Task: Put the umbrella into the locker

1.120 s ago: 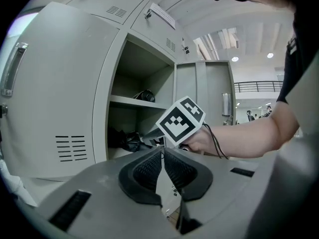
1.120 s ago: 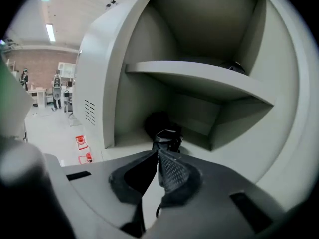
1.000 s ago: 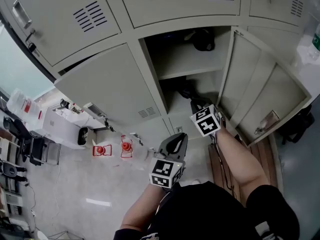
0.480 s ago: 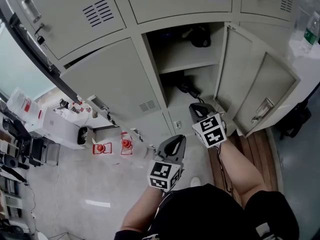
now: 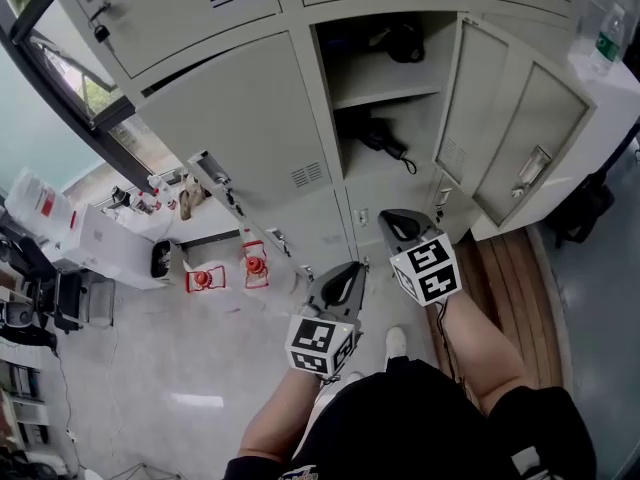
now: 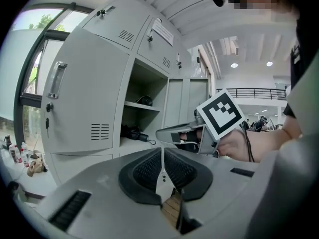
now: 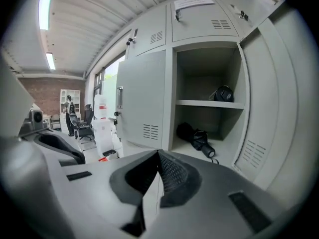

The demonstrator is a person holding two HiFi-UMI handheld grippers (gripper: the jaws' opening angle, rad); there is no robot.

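Left tool and right tool both with jaws together, nothing between them; black folded umbrella lies on lower shelf of open locker, ahead of right tool, apart from both.

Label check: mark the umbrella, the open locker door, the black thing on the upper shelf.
umbrella [image 7: 194, 136], right gripper view, folded canopy.
open locker door [image 5: 510, 108], head view, inner face.
black thing [image 5: 402, 40], head view, its middle.

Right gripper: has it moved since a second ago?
Yes. The right gripper has drawn back from the open locker: its tip was at the lower compartment near the umbrella, and now sits below the opening, with bare locker front between.
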